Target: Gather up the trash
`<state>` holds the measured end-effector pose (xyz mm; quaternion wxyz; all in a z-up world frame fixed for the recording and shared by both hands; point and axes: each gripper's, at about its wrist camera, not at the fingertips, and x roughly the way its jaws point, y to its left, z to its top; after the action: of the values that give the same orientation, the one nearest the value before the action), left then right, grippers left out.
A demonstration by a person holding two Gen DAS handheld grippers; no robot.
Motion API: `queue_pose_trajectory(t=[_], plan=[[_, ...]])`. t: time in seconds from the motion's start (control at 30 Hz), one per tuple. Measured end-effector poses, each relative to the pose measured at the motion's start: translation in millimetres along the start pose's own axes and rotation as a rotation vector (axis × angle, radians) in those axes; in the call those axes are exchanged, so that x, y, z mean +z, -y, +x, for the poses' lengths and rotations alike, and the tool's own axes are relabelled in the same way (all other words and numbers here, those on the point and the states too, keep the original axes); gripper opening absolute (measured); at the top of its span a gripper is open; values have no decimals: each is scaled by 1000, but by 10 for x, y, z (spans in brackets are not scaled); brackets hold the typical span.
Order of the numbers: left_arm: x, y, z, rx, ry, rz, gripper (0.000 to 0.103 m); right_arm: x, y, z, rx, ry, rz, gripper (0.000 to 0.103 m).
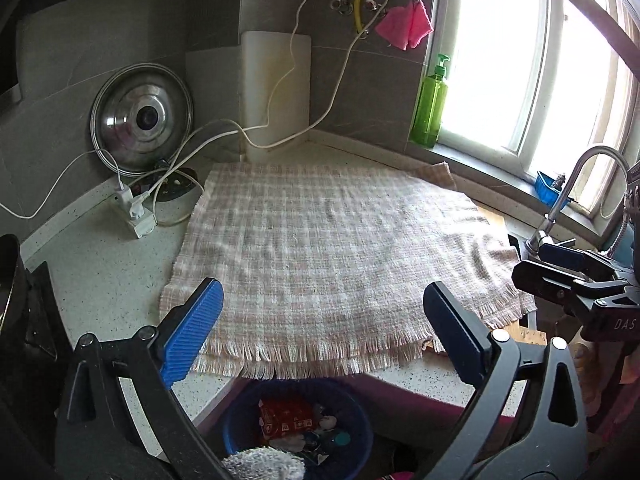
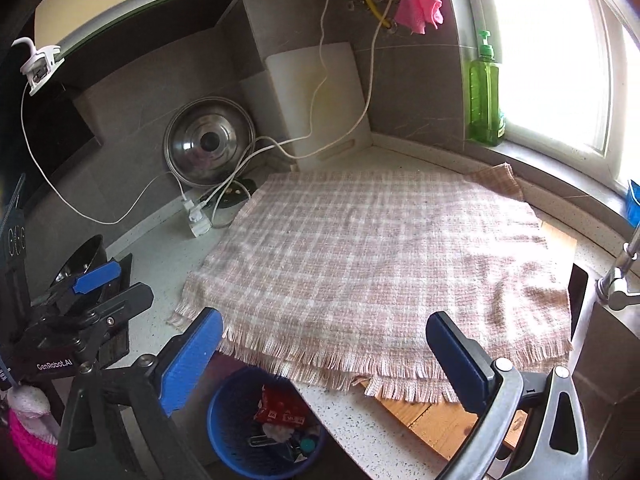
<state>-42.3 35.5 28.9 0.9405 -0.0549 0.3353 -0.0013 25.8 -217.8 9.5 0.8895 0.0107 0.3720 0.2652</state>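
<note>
Both claws hang released and empty over the counter's front edge: left claw (image 1: pixel 320 320) and right claw (image 2: pixel 324 344), blue pads spread wide, nothing between them. Cloth (image 1: pixel 328 248), a pink-and-white plaid with a fringed hem, lies flat on the counter (image 1: pixel 108 276) and shows no litter on it in either view. Trash sits already in the bin (image 2: pixel 228 420), a blue perforated basket below the counter edge: a red wrapper (image 2: pixel 280 410), a white crumpled wad, a small teal round piece, and darker scraps too small to name. Judgement: collection looks near done or done. Risks from here: the fringe overhangs the edge just above the bin, so a claw dropping toward the bin could catch the hem and drag the cloth off. Cords (image 1: pixel 192 152) and the power strip (image 1: pixel 136 216) lie just beside the cloth's left edge; a wide sweep there could snag them. Small scraps could be hidden by the plaid pattern and get missed.
</note>
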Motion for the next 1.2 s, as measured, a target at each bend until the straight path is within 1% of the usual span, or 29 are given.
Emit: queue_pose_trajectory(t=[0.17, 0.27, 0.47, 0.6, 0.77, 1.2], plan=[[122, 49, 2, -13, 12, -3, 102, 80, 39, -104, -17, 48, 6, 103], [177, 100, 15, 10, 14, 10, 102, 122, 58, -120, -20, 62, 12, 103], [214, 159, 51, 24, 0, 8, 103, 154, 117, -97, -20, 61, 32, 103], [232, 166, 81, 11, -1, 15, 103, 163, 159, -73, -24, 58, 39, 103], [263, 188, 93, 20, 2, 22, 103, 178, 204, -56, -20, 58, 51, 103], [314, 137, 108, 9, 6, 28, 103, 221, 217, -33, -15, 65, 49, 103]])
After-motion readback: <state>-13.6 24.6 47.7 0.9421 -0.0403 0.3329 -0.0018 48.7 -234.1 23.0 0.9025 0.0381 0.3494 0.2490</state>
